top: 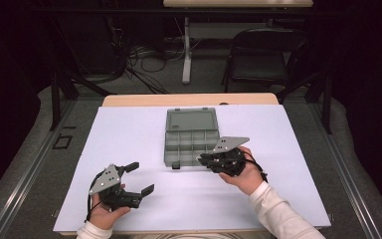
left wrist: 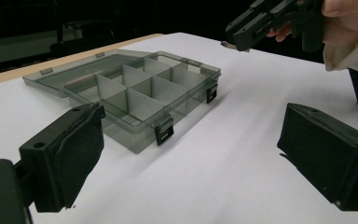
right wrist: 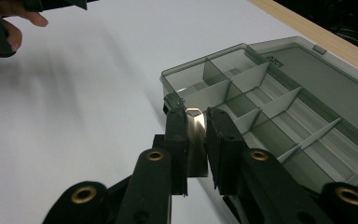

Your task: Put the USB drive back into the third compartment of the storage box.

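Right gripper [right wrist: 196,122] pinches a small metal piece [right wrist: 195,128] above the open organizer box [top: 191,137] at its front edge; left gripper [top: 138,178] spread, idle. Risk: piece slips, misses the compartment.

**Grey box, black grippers, white sheet**

The box [top: 191,137] is smoky grey and see-through, with two black latches [left wrist: 163,131] on its front wall. Both grippers, the left [top: 140,177] at 7 o'clock from the box and the right [top: 202,160] at 5 o'clock, are black with brass-coloured rivets. The right one holds a shiny silver piece [right wrist: 196,126]. The sheet [top: 129,139] is plain white, without pattern. The table edge [top: 189,99] at 12 o'clock is light wood. The sleeves [top: 273,209] are white.
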The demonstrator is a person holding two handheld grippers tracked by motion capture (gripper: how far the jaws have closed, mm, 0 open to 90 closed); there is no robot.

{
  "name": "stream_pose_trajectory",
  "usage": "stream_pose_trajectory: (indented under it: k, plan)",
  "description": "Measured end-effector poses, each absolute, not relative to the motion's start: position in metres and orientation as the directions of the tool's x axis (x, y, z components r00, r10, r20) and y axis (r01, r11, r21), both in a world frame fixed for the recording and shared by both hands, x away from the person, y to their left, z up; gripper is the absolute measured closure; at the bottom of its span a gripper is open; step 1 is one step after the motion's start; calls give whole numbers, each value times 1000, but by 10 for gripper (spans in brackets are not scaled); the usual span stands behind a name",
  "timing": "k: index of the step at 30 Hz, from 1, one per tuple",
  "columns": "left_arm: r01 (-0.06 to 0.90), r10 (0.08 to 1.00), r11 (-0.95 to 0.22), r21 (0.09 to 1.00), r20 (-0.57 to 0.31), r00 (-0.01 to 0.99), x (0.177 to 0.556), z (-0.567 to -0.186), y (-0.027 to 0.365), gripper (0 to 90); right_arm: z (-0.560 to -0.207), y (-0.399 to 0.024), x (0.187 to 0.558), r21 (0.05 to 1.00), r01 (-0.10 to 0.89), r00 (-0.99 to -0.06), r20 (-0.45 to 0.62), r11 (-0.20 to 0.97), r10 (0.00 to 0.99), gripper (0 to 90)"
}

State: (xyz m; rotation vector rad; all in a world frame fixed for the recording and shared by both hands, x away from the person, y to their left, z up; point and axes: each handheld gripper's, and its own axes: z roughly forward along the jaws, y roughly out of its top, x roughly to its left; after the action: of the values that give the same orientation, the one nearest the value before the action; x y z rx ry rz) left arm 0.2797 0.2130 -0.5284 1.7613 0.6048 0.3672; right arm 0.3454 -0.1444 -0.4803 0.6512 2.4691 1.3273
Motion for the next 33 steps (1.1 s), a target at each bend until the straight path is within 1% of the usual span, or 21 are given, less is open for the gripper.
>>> stream_pose_trajectory:
  k: [17, 33]
  plan:
    - [208, 574, -192, 959, -62, 816, 280, -528, 213, 66, -471, -142, 367, 832, 270, -855, -24, 485, 518, 794]
    - [207, 574, -190, 960, -62, 816, 280, -529, 213, 66, -459, -132, 386, 813, 259, -851, -64, 521, 521, 794]
